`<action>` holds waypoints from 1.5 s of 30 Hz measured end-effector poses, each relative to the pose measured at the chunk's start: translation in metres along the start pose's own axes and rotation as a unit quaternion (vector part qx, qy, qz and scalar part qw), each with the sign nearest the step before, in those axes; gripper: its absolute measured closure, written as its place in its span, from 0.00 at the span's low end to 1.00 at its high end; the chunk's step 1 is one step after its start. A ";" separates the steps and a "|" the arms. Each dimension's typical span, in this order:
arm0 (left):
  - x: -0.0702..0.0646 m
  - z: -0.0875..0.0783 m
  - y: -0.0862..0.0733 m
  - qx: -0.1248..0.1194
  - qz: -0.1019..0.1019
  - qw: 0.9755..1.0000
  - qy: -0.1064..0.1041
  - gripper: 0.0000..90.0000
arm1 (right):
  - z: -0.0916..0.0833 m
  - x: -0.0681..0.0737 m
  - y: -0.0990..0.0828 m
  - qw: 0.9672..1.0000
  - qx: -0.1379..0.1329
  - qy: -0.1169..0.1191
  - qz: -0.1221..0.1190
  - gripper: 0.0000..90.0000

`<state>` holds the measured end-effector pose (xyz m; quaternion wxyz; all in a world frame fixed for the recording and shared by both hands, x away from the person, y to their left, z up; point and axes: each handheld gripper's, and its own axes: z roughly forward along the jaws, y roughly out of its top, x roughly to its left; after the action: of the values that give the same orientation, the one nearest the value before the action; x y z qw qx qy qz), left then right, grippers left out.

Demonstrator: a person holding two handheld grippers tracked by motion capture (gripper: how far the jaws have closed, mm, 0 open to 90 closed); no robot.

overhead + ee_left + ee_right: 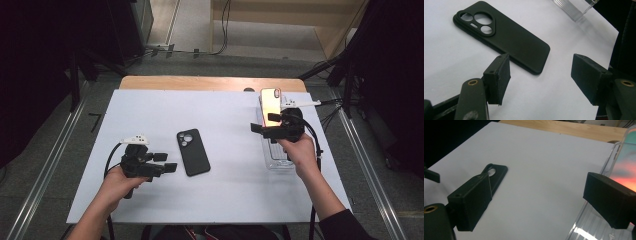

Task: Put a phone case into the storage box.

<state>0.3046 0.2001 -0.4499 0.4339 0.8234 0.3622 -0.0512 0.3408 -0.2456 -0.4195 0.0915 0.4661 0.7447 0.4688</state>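
Note:
A black phone case (192,151) lies flat on the white board (225,185), camera cut-outs at its far end. My left gripper (167,162) is just left of it, held low, jaws wide apart. In the left gripper view the case (506,37) lies just beyond the open left gripper (541,75), with nothing between the pads. At the right, a phone (270,102) with a glowing orange-pink face stands propped at the far end of a clear ribbed tray (277,155). My right gripper (264,123) hovers beside it, open. In the right gripper view one pad (609,197) is in front of the phone (626,167).
The white board covers most of a wooden table whose far edge (210,82) shows. Cables trail off the right side. Bare white surface lies between the case (496,173) and the clear tray (584,225). Dark curtains and metal rails flank the table.

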 end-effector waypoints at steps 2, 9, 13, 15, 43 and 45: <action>0.000 0.001 0.001 -0.001 0.001 1.000 -0.002 0.36 | -0.002 0.003 -0.002 1.000 0.003 0.006 -0.005 0.07; -0.001 0.002 0.002 -0.002 0.001 1.000 -0.003 0.36 | -0.009 0.015 -0.010 1.000 0.002 0.025 -0.014 0.07; -0.002 0.001 0.002 -0.004 0.004 1.000 -0.001 0.36 | -0.011 0.022 -0.016 0.999 0.007 0.033 -0.019 0.07; -0.002 0.001 0.002 -0.004 0.005 1.000 -0.002 0.36 | -0.010 0.025 -0.018 0.999 0.010 0.038 -0.025 0.07; -0.002 -0.008 -0.010 -0.008 0.009 1.000 -0.001 0.35 | 0.008 0.067 -0.050 0.990 0.060 0.104 -0.068 0.07; -0.003 -0.008 -0.010 -0.007 0.009 1.000 -0.001 0.35 | 0.012 0.070 -0.049 0.990 0.063 0.108 -0.070 0.07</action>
<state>0.2942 0.2088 -0.4508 0.4406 0.8233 0.3549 -0.0451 0.2793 -0.1895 -0.4435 0.0141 0.3645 0.8091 0.4609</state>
